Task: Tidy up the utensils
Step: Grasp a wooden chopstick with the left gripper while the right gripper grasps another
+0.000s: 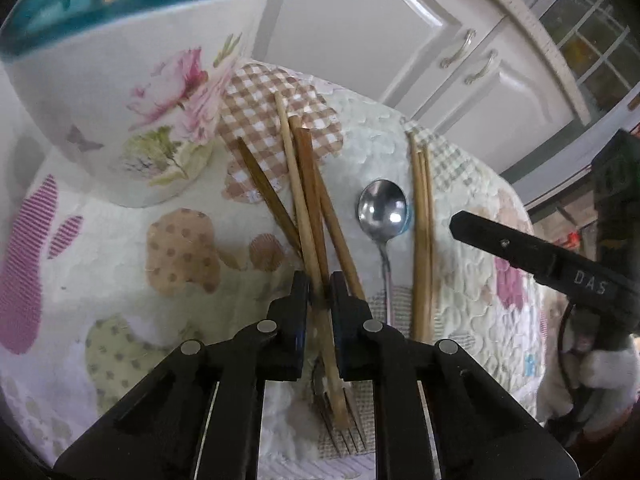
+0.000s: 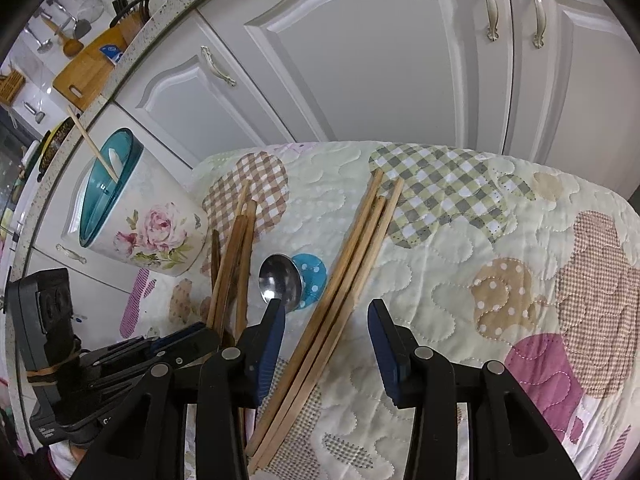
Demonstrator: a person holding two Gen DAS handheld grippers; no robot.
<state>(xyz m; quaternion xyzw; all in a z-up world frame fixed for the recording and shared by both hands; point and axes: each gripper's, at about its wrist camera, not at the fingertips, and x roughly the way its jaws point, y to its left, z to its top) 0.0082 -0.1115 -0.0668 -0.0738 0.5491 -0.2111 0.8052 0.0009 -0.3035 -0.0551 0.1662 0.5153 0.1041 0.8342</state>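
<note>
A floral white cup with a teal inside (image 1: 120,92) stands on the quilted cloth (image 1: 120,280) and holds one chopstick; it also shows in the right wrist view (image 2: 144,224). My left gripper (image 1: 320,284) is shut on a light wooden chopstick (image 1: 298,184) from a loose pile of several chopsticks (image 1: 320,208). A metal spoon (image 1: 382,208) lies right of the pile, and a second bundle of chopsticks (image 1: 422,240) lies right of the spoon. My right gripper (image 2: 326,316) is open and empty above that bundle (image 2: 344,280). A fork (image 1: 344,432) lies under the left gripper.
White cabinet doors (image 2: 360,60) stand behind the table. The cloth's edge (image 2: 400,146) drops off at the far side. A countertop with a cutting board (image 2: 88,68) and kitchen tools is at the upper left of the right wrist view.
</note>
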